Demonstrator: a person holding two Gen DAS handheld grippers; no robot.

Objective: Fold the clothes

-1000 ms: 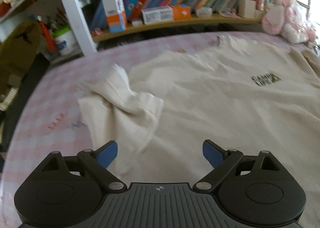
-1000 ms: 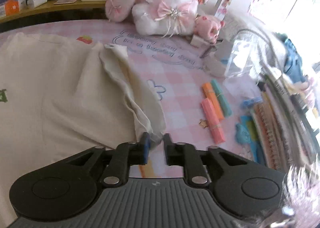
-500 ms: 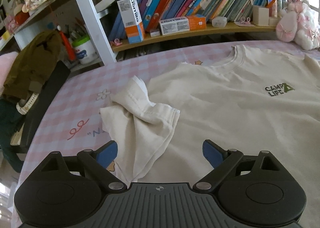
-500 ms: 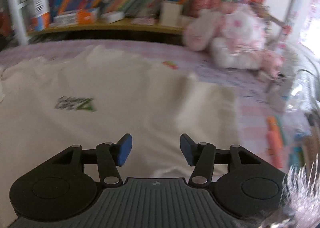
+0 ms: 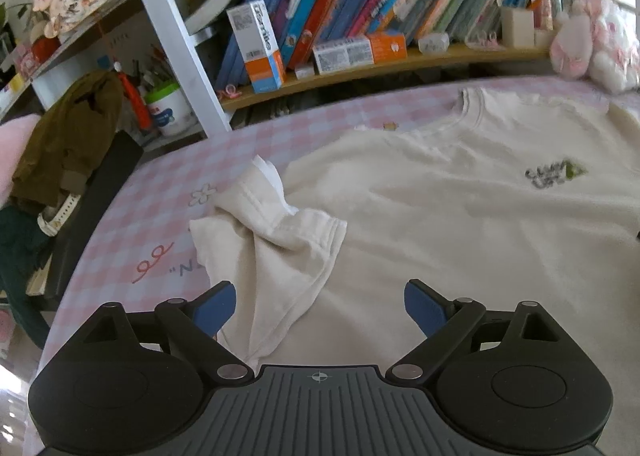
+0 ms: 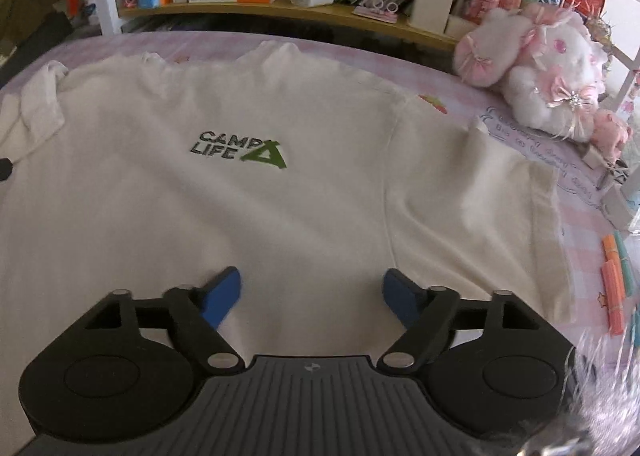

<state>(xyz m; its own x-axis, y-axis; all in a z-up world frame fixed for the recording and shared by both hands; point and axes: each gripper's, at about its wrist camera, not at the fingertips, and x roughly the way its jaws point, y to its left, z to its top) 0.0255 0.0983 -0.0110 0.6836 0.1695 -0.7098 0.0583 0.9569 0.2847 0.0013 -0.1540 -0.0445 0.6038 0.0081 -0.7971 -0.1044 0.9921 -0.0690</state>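
Note:
A cream T-shirt [image 6: 248,208] with a "CAMP LIFE" print [image 6: 236,150] lies face up on the pink checked table [image 5: 168,176]. Its left sleeve [image 5: 272,232] is bunched and folded over itself. Its right sleeve [image 6: 492,216] lies spread flat toward the table's right side. My left gripper [image 5: 320,306] hovers over the shirt just right of the bunched sleeve; its jaws are closing a little, with nothing pressed between the pads. My right gripper [image 6: 312,292] hangs over the shirt's lower middle, its jaws opening and empty.
A wooden shelf [image 5: 360,68] with books and boxes runs along the far edge. Pink plush toys [image 6: 548,68] sit at the back right. Highlighters [image 6: 616,280] and small boxes lie right of the shirt. A brown jacket [image 5: 64,136] hangs at the far left.
My right gripper let go of the right sleeve edge, opened wide and swung left over the shirt's body; that sleeve now lies flat. The left gripper's view tilted slightly and its jaws narrowed a little.

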